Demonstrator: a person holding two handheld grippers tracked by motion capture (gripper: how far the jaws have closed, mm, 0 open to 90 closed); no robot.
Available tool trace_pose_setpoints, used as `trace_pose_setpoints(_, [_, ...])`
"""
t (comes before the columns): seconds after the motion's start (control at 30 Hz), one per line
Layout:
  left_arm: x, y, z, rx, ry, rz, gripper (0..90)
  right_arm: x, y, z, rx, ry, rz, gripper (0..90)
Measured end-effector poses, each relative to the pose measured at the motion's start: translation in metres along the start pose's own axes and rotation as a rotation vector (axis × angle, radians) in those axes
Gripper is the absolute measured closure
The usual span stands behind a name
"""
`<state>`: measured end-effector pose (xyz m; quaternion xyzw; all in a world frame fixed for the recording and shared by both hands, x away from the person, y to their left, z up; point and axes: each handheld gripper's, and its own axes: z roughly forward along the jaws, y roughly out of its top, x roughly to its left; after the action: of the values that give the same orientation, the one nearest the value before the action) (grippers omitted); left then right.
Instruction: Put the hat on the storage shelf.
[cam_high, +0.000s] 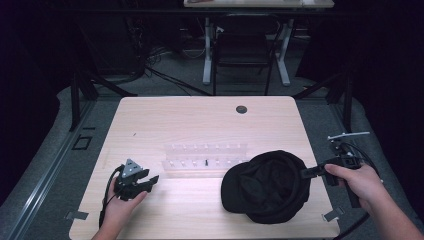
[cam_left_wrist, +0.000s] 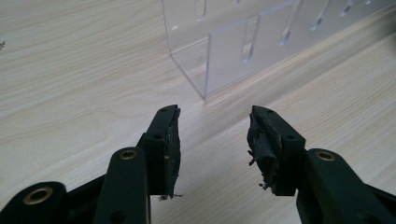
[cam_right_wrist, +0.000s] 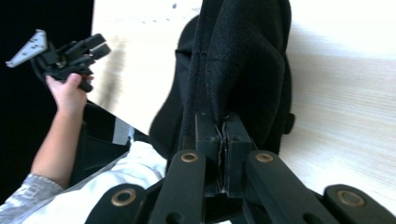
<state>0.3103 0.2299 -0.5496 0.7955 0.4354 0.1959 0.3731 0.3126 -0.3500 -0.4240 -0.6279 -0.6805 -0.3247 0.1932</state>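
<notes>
Wooden table (cam_high: 200, 115); right tool (cam_right_wrist: 223, 135) pinching black cap (cam_high: 267, 185) edge.

This looks like a lab or recording room. A pale wooden tabletop (cam_high: 150, 125) with a round cable grommet (cam_high: 241, 109) stands lit amid darkness on grey carpet (cam_high: 180, 75). Behind it are a black chair (cam_high: 242, 52), a white-legged desk (cam_high: 250, 5) and loose cables (cam_high: 150, 60) on the floor.

Table (cam_high: 200, 125) lit bright from overhead, room black all round. Glare whitens the wood at one o'clock in the right gripper view; near jaws soft.
</notes>
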Motion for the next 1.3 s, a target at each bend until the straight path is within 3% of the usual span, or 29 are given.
trace_pose_setpoints(0.1, [0.000,0.000,0.000,-0.003,-0.001,-0.001,53.3,0.004,0.001,-0.002,0.000,0.019,-0.010,88.1])
trace_pose_setpoints(0.2, [0.000,0.000,0.000,-0.001,0.000,-0.001,53.3,0.008,0.003,-0.003,0.011,0.008,-0.013,88.1])
trace_pose_setpoints(0.23, [0.000,0.000,0.000,-0.003,0.000,-0.001,53.3,0.011,0.003,-0.003,0.008,0.033,-0.011,88.2])
trace_pose_setpoints(0.7, [0.000,0.000,0.000,-0.005,0.001,-0.004,53.3,0.046,0.008,-0.011,-0.002,0.095,-0.037,88.2])
trace_pose_setpoints(0.93, [0.000,0.000,-0.001,-0.008,0.000,-0.007,53.4,0.058,0.011,-0.016,-0.026,0.181,-0.049,88.2])
trace_pose_setpoints(1.3, [0.000,0.000,0.000,-0.009,-0.003,-0.014,52.4,0.077,0.015,-0.026,-0.071,0.240,-0.112,88.2])
